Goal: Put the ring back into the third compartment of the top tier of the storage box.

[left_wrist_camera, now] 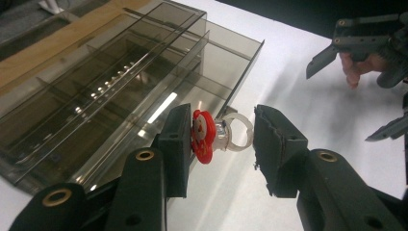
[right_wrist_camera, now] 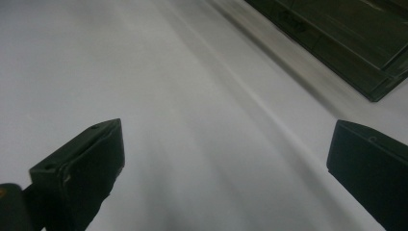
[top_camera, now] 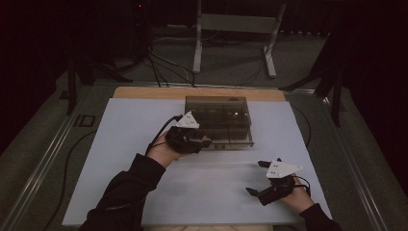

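A dim room surrounds the pale counter. The left tongs are clamped on a toy ring, its red figure pressed against one pad and its clear band toward the other, held just beside the near edge of the smoky compartment box. The right tongs gape wide, holding nothing, low over bare counter, well apart from the box.

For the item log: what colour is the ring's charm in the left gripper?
Red charm, clear band, best in the left gripper view.
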{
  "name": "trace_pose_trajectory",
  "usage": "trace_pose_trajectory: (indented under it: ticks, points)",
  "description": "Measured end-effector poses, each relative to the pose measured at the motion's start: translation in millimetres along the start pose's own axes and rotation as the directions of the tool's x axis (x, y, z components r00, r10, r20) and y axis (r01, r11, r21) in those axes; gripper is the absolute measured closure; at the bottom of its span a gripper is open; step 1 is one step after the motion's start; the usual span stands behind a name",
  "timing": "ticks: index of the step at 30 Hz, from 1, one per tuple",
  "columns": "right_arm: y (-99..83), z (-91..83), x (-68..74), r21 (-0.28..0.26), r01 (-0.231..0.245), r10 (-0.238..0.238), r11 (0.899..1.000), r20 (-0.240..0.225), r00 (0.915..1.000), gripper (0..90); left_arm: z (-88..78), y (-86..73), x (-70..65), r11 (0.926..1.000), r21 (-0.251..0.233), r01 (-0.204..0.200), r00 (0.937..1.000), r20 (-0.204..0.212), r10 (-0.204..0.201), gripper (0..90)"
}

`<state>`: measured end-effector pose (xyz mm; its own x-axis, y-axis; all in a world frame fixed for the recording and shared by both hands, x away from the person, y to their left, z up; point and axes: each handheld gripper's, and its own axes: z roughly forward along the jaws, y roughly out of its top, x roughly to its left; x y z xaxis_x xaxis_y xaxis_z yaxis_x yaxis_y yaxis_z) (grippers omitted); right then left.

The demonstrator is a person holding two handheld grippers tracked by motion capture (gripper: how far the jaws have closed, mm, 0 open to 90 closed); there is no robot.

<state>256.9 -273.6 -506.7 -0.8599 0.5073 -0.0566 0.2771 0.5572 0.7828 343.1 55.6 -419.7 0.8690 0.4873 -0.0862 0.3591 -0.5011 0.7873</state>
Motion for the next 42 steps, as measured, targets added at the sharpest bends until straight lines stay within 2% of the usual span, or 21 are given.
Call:
trace_pose_trajectory:
  ticks: [6, 26, 30, 38, 42]
  points:
    - [0.4, -0.7, 0.4, -0.004, 0.0, 0.0, 1.0, -0.002, 1.0, 0.0, 9.2, 4.9, -2.1, 1.0, 0.006, -0.006, 0.9999, 0.013, 0.006, 59.0]
    - [1.4, -1.4, 2.3, -0.007, 0.014, -0.014, 1.0, -0.005, 0.9999, 0.0, 51.0, 35.0, -11.4, 0.9996, 0.017, -0.02, 0.9982, 0.057, 0.019, 58.9]
    - [1.4, -1.9, 2.3, -0.01, 0.013, -0.013, 1.0, -0.003, 0.9999, 0.0, 58.5, 38.9, -12.2, 1.0, 0.007, -0.006, 0.9985, 0.055, 0.006, 58.7]
    - [1.6, -2.3, 2.5, -0.012, 0.012, -0.012, 1.0, -0.005, 0.9999, 0.0, 75.0, 44.1, -11.9, 0.9996, 0.029, 0.0, 0.9989, 0.047, -0.001, 58.6]
    - [1.6, -2.2, 2.7, -0.009, 0.012, -0.012, 1.0, -0.005, 0.9999, 0.0, 80.4, 48.1, -13.4, 0.9992, 0.038, -0.012, 0.9992, 0.038, 0.011, 58.2]
